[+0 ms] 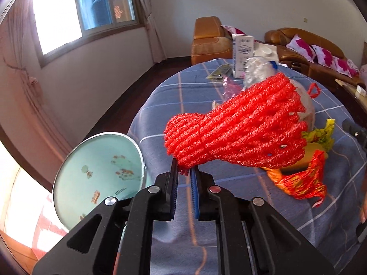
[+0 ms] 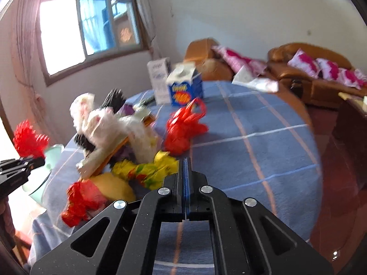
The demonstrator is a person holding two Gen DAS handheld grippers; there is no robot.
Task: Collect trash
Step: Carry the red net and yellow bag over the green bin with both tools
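My left gripper (image 1: 184,167) is shut on the narrow end of a red foam fruit net (image 1: 240,126), which hangs raised over the blue checked tablecloth (image 1: 183,96). The right wrist view shows that same left gripper (image 2: 20,167) and red net (image 2: 27,139) at the far left. My right gripper (image 2: 186,160) has its jaws together, and I see nothing between them. Its tip sits right beside a yellow wrapper (image 2: 146,171) in the trash pile. That pile also holds a white plastic bag (image 2: 107,123), a red plastic bag (image 2: 183,128) and a red mesh bag (image 2: 80,199).
A pale green basin (image 1: 68,183) with fish patterns sits at the table's left edge, beside my left gripper. A white carton (image 1: 243,55), a crushed clear bottle (image 1: 257,71) and a blue carton (image 2: 185,89) stand at the far side. Brown sofas (image 1: 309,45) line the wall.
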